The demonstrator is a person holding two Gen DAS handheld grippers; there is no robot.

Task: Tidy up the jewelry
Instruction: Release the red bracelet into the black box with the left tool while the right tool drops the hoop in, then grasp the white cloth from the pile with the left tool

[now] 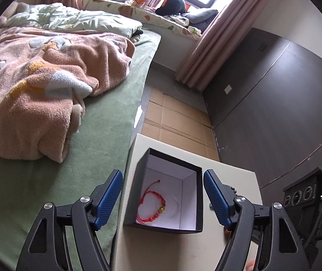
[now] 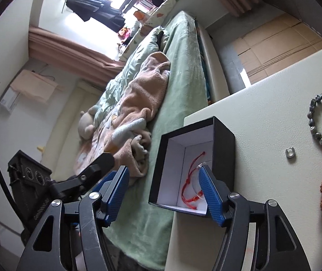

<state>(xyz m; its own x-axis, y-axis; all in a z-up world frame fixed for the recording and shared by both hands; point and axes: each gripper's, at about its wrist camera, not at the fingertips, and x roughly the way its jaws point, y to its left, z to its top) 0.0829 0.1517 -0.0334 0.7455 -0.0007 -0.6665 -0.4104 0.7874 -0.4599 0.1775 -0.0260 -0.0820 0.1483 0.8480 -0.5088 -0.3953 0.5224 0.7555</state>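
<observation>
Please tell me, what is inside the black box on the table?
Inside the black box lies a red cord bracelet with gold beads, on the white floor. A faint clear ring seems to lie beside it. The near wall hides the closest strip of floor.

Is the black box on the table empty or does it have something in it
Not empty. The lidless black square box with white lining holds a red cord bracelet with gold beads lying on its floor.
</observation>
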